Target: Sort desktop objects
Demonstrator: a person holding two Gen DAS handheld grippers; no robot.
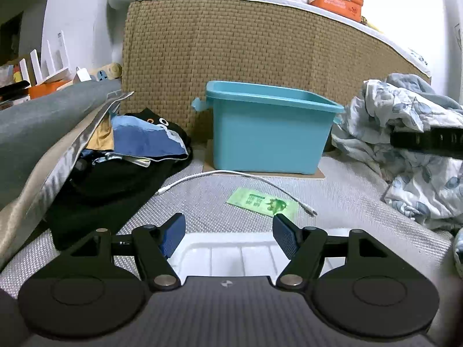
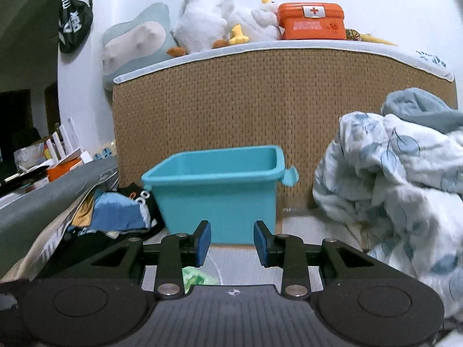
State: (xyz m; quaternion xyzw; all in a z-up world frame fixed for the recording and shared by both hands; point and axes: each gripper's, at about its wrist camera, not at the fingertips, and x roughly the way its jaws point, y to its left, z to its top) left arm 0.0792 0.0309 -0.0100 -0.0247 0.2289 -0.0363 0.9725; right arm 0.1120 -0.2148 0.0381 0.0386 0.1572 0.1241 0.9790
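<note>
The left gripper hangs with jaws apart and empty above a white ribbed tray, near a green packet and white cable. The right gripper faces the teal bin, its jaws parted with nothing between them.

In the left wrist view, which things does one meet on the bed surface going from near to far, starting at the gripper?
Left gripper → green packet → white cable → blue bin → woven headboard.

A green packet and white cable lie before the teal bin.
</note>
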